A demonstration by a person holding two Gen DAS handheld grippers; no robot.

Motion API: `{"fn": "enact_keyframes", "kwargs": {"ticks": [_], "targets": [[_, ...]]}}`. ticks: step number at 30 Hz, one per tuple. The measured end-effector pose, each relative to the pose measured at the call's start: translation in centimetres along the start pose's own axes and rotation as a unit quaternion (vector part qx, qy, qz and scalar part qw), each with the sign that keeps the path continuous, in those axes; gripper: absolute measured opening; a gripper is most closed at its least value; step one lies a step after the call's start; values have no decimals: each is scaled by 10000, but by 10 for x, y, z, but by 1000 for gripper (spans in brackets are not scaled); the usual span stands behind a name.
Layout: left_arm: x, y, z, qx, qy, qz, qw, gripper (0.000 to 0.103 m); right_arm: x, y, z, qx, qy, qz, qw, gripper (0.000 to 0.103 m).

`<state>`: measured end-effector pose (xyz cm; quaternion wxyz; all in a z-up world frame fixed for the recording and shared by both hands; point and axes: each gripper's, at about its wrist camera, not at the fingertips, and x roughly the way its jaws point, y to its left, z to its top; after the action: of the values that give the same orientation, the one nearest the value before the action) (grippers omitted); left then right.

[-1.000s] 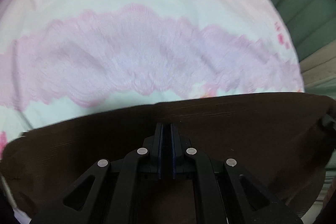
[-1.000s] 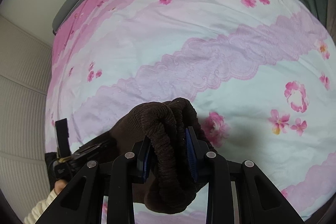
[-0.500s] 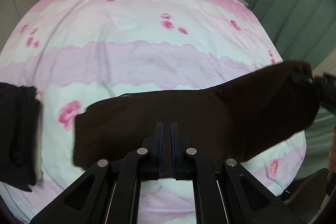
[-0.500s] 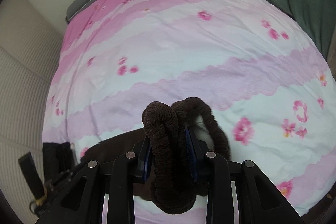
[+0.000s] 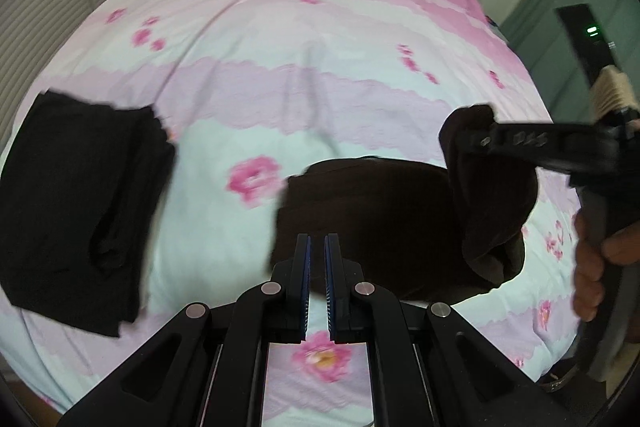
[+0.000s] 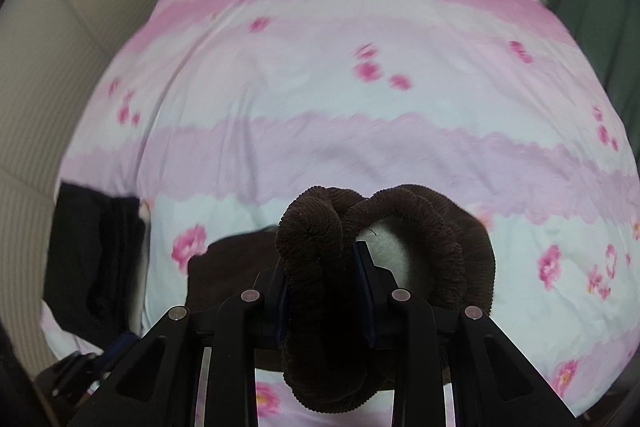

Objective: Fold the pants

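Right gripper (image 6: pixel 326 267): jaws clamped on a thick bunched roll of the brown pants (image 6: pixel 316 299), likely the waistband, which loops out to the right of the fingers.
Left gripper (image 5: pixel 316 283): jaws closed together; the brown fabric lies just past the tips, and whether an edge is pinched I cannot tell.
Brown pants: hang between the two grippers above the bedspread (image 5: pixel 320 39), one end raised at the right gripper.
Black garment (image 5: pixel 76 203): folded flat on the bedspread, well to the left of the left gripper.
Hand (image 5: pixel 596 267): grips the right gripper's handle.
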<state>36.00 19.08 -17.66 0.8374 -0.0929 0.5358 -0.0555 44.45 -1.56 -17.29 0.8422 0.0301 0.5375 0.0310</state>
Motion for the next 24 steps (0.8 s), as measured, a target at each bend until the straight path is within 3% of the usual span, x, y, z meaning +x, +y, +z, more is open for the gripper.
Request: {"fn": "enact_keyframes", "kwargs": {"ticks": [8,12,14,17,20,24], "targets": [[-8,61,-20,-602,44,412,9973,9,63,88,-19,-838,621,-159,9944,30],[-10,74,-28,-741,135,603,9953,25,86,104,-28,-981,930,-262,9905,45],[-13,78,-30,-795,120,668,9945,31,86,113,-32,-1079,982,-151,9892,59],[-17,79,-31,-779,85,810,9936,55,76,120,-32,-1075,927,84,9898,70],[-21,76,-27,-713,53,948,9929,61,63,121,-29,-894,1043,404,9897,79],[-24,73,-17,-726,26,1079,9915,64,53,116,-21,-518,1464,610,9860,81]]}}
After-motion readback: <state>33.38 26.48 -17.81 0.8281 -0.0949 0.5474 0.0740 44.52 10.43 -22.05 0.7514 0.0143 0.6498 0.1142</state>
